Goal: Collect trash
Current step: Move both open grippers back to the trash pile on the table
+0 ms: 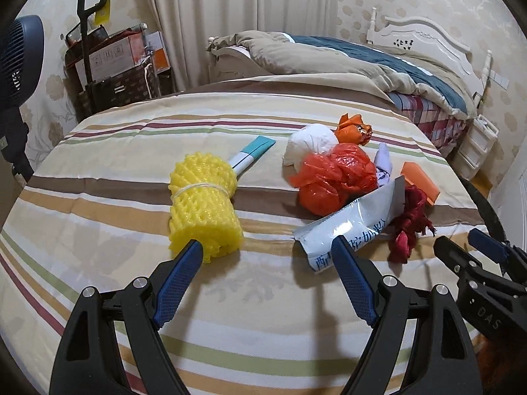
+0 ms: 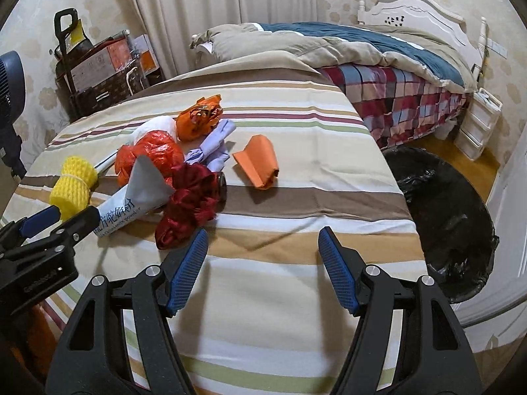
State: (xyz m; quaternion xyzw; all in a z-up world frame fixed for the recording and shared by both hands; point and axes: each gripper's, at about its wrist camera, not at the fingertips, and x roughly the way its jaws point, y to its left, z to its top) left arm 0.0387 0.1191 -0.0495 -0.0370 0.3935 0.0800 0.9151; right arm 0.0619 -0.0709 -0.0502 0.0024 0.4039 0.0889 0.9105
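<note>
Trash lies in a heap on a striped cloth [image 1: 131,197]. A yellow foam net roll [image 1: 202,204] tied with string sits at the left, a teal-and-white paper strip [image 1: 252,154] behind it. To the right are a red plastic bag [image 1: 332,177], a white wad [image 1: 309,141], an orange wrapper [image 1: 354,130], a silver milk-powder pouch [image 1: 349,223], a dark red crumpled ribbon [image 1: 408,227] and an orange folded paper [image 2: 258,161]. My left gripper [image 1: 265,245] stands open between the foam roll and the pouch, holding nothing. My right gripper [image 2: 263,233] stands open just right of the ribbon [image 2: 187,207], also empty.
A bin lined with a black bag [image 2: 444,210] stands on the floor right of the striped surface. Behind is a bed [image 2: 378,75] with rumpled bedding and a white headboard. Boxes and a trolley [image 1: 108,65] stand by the curtain at the back left, with a dark fan [image 1: 19,56] beside them.
</note>
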